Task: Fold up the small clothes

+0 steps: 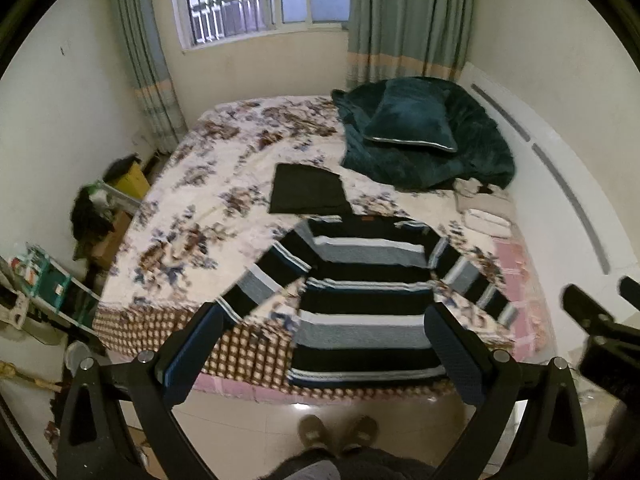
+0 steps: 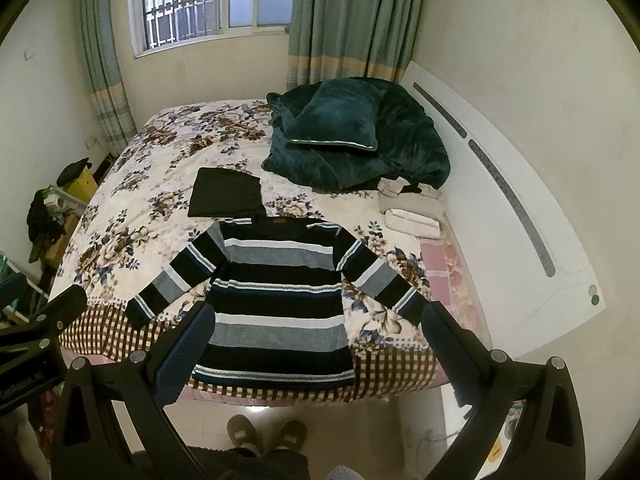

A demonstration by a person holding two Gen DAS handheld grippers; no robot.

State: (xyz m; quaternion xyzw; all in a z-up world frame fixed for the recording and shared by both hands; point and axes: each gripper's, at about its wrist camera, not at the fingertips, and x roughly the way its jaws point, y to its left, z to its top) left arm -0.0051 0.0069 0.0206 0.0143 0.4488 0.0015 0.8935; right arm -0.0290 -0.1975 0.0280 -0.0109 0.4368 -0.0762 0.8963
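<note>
Left wrist view: a floral-blanketed bed (image 1: 192,200) carries a striped black, grey and white knit sweater (image 1: 364,300) spread flat at its near edge; the left gripper (image 1: 324,320) gapes wide, empty, above it.

Right wrist view: the right gripper (image 2: 316,320) likewise hangs wide apart, holding nothing; a folded black garment (image 2: 226,198) lies just beyond the sweater's collar.

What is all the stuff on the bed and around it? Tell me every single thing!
striped sweater: one, black, grey and white, spread flat at the near edge of the bed
folded dark cloth: one, black, just beyond the sweater's collar
blanket: one, dark teal, heaped at the far right of the bed
pillow: one, dark teal, on top of the blanket
folded pale clothes: small pile, cream, by the headboard
bedspread: one, floral cream and brown, covering the bed
curtains: two, grey-green, beside the window
slippers: two, tan, on the floor
left gripper: one, black, open
right gripper: one, black, open
</note>
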